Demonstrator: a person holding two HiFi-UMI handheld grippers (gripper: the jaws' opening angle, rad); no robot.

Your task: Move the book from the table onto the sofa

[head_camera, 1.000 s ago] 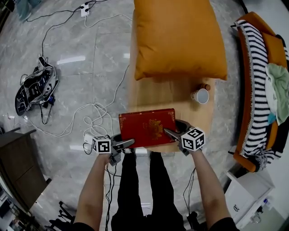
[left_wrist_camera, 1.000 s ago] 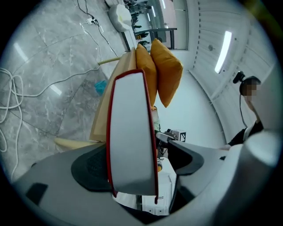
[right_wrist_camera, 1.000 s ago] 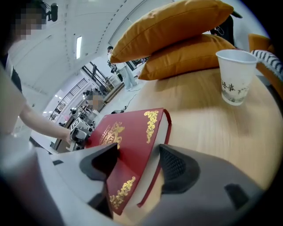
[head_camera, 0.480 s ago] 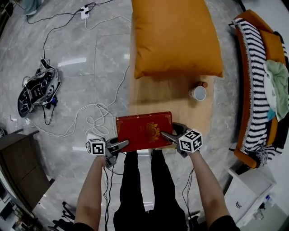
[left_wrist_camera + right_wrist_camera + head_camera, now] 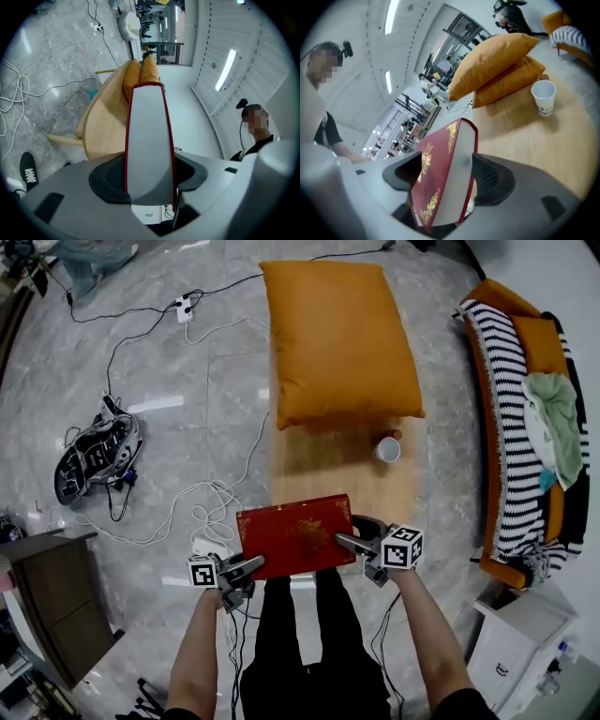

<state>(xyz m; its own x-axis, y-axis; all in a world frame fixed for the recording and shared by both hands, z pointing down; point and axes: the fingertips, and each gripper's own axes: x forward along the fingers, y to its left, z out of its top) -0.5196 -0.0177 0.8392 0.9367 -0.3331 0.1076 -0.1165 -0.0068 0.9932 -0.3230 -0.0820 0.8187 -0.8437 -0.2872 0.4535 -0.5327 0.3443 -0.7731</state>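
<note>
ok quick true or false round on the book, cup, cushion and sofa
1. The book is red with gold print. True.
2. The cup stands on the sofa. False: the cup stands on the table, by the cushion.
3. Both tongs grip the book. True: it sits between the left tongs, which have just been closing, and the right tongs, which have just opened a little.
4. The cushion is blue. False: it is orange.
5. A striped throw lies on the sofa. True.
</note>
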